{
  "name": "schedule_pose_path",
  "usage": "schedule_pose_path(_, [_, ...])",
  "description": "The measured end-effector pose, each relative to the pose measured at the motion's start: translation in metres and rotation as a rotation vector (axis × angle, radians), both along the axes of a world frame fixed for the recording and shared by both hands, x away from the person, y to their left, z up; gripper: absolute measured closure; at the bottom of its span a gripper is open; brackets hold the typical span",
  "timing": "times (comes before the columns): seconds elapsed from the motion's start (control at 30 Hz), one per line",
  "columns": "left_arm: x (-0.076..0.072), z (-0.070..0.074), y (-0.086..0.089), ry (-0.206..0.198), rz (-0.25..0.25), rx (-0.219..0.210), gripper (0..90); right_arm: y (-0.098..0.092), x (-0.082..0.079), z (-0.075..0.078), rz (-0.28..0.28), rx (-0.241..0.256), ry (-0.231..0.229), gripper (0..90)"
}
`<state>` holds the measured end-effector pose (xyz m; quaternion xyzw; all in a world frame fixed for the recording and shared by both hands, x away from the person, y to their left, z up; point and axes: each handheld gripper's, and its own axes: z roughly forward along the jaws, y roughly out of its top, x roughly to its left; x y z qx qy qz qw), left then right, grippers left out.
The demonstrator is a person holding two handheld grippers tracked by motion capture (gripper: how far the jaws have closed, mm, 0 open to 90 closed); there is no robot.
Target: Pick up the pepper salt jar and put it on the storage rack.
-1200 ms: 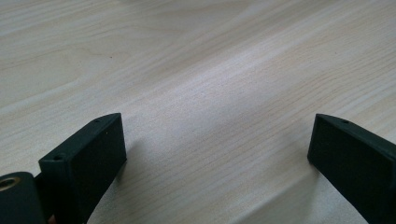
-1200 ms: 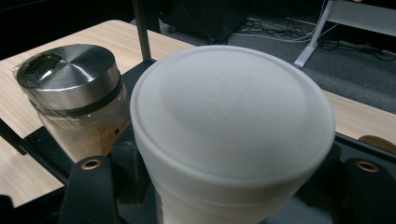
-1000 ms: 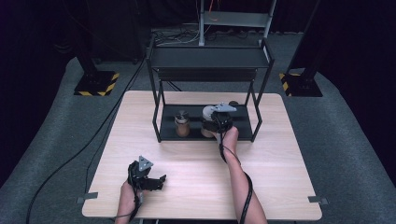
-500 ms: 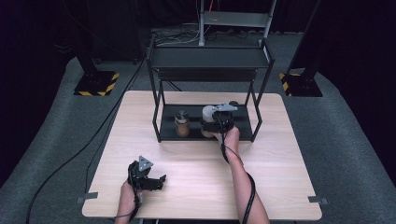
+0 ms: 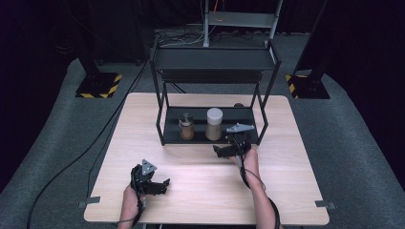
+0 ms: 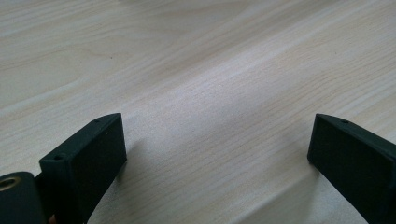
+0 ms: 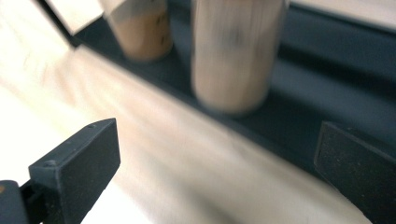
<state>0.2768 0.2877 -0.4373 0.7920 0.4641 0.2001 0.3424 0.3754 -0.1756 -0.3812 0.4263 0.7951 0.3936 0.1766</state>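
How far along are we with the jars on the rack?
Two jars stand on the rack's bottom shelf: the white-lidded jar and the smaller jar. The right gripper is open and empty by the shelf's front; the left gripper is open over bare table. What's left is unclear.

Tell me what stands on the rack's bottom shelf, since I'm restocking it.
On the bottom shelf stand a white-lidded jar and a smaller dark-capped jar, both holding brown contents. The shelf's far right end is partly hidden behind the right gripper.
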Motion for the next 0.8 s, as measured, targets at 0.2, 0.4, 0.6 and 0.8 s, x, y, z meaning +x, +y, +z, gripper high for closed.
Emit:
schedule_pose_path(0.2, [-0.001, 0.000, -0.001, -0.002, -0.003, 0.004, 4.1, -0.026, -0.053, -0.023, -0.025, -0.039, 0.013, 0.0])
schedule_pose_path(0.4, [-0.001, 0.000, -0.001, -0.004, -0.008, 0.001, 4.1, -0.055, -0.103, -0.045, -0.100, -0.043, 0.032, 0.0])
schedule_pose_path(0.6, [0.000, 0.000, 0.000, 0.000, -0.009, -0.002, 4.1, -0.069, -0.129, -0.051, -0.153, -0.047, 0.034, 0.0])
schedule_pose_path(0.8, [-0.001, 0.000, -0.001, -0.005, -0.007, 0.001, 4.1, -0.069, -0.133, -0.054, -0.162, -0.033, 0.025, 0.0])
